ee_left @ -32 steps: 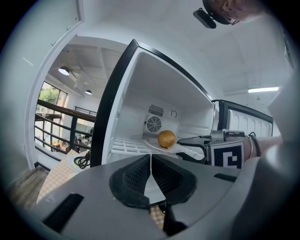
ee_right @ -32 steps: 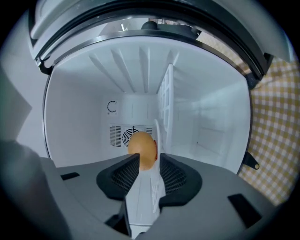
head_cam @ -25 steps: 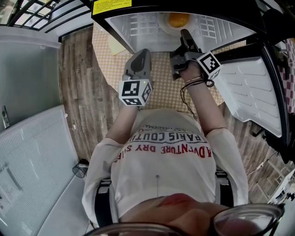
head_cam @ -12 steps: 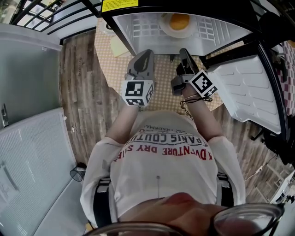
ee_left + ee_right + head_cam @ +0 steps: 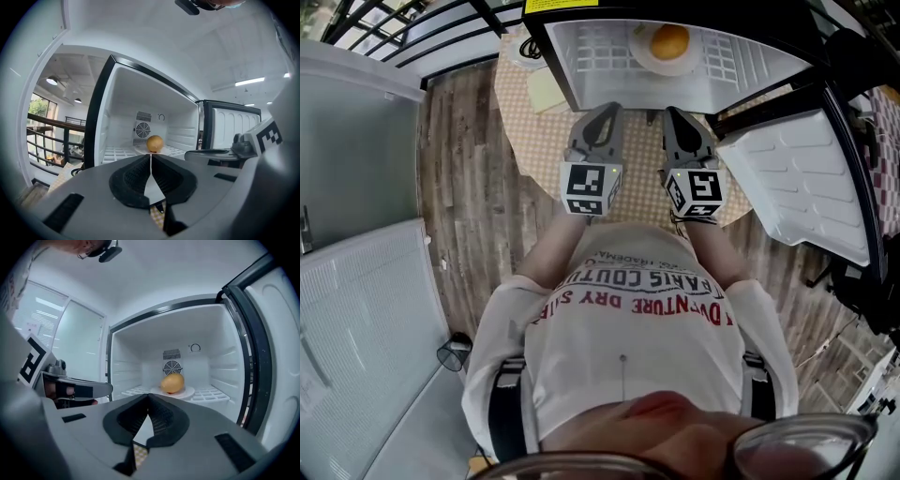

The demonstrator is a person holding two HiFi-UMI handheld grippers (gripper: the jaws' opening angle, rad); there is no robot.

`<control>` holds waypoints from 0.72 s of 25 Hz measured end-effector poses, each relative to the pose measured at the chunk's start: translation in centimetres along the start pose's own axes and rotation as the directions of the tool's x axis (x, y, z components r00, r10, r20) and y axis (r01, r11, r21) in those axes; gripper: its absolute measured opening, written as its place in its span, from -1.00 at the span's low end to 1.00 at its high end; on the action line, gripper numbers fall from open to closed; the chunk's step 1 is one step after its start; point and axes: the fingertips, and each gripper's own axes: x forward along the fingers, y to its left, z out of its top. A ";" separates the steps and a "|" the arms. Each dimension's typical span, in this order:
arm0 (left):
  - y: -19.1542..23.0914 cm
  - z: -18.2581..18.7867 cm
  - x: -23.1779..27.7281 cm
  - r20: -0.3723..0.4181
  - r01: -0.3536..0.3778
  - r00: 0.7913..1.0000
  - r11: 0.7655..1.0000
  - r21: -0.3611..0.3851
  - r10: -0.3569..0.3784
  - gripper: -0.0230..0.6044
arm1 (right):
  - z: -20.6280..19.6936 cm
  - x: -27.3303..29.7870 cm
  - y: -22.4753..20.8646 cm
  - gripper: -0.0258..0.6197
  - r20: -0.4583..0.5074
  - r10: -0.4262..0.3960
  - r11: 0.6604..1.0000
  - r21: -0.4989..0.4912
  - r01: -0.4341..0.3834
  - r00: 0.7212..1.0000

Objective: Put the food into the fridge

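**Left claw** [image 5: 602,107] [image 5: 150,157]: jaws pressed together, nothing between them. It points level at the open fridge. Its marker cube [image 5: 589,187] sits at the near end.

**Right claw** [image 5: 676,112] [image 5: 148,402]: its jaws have just been closing and now meet, also on nothing. It lies beside the left claw, the two apart and parallel. It has its own marker cube [image 5: 694,192].

**Fruit** [image 5: 669,41] [image 5: 154,143] [image 5: 172,382]: orange-yellow and rounded. It is straight ahead of both claws and well apart from their tips, closer to the right claw's line. It rests on the plate.

**Plate** [image 5: 659,67] [image 5: 185,393]: white, on the wire shelf [image 5: 598,47] [image 5: 212,393] inside the fridge, beyond the claw tips.

**Fridge** [image 5: 565,80] [image 5: 123,101] [image 5: 135,355]: white inside, dark frame, compartment facing both claws. A round fan vent [image 5: 142,130] [image 5: 172,367] shows on the back wall behind the fruit.

**Fridge door** [image 5: 806,187] [image 5: 234,127] [image 5: 277,357]: swung open, to the right of the right claw.

**Table** [image 5: 639,159]: checked top, directly beneath both claws. The fridge seems to stand on it, though its foot is out of view.

**Yellow paper** [image 5: 546,91]: on the table, ahead and left of the left claw.

**Floor** [image 5: 473,178]: wood planks, left of the left claw.
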 end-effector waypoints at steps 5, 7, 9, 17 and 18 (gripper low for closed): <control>-0.3 -0.3 -0.5 -0.006 0.006 1.000 1.000 0.012 -0.006 -0.84 | -0.1 -0.2 1.1 -0.84 -0.009 0.019 0.999 0.027 -0.019 1.000; -0.3 -0.6 -0.6 -0.011 0.006 1.000 1.000 0.016 -0.006 -0.84 | 0.1 -0.2 1.5 -0.84 -0.011 0.029 0.999 0.027 -0.029 1.000; -0.4 -0.8 -0.7 -0.013 0.008 1.000 1.000 0.022 -0.008 -0.84 | 0.2 -0.2 1.9 -0.84 -0.010 0.038 0.999 0.021 -0.038 0.999; -1.1 -0.3 -1.0 0.000 0.030 1.000 0.999 0.045 -0.030 -0.84 | 0.4 -0.6 2.2 -0.84 -0.007 0.037 0.999 0.026 -0.037 0.999; -1.1 -0.5 -1.0 -0.005 0.031 1.000 0.998 0.047 -0.031 -0.84 | 0.4 -0.6 2.1 -0.84 -0.007 0.036 0.999 0.031 -0.036 0.999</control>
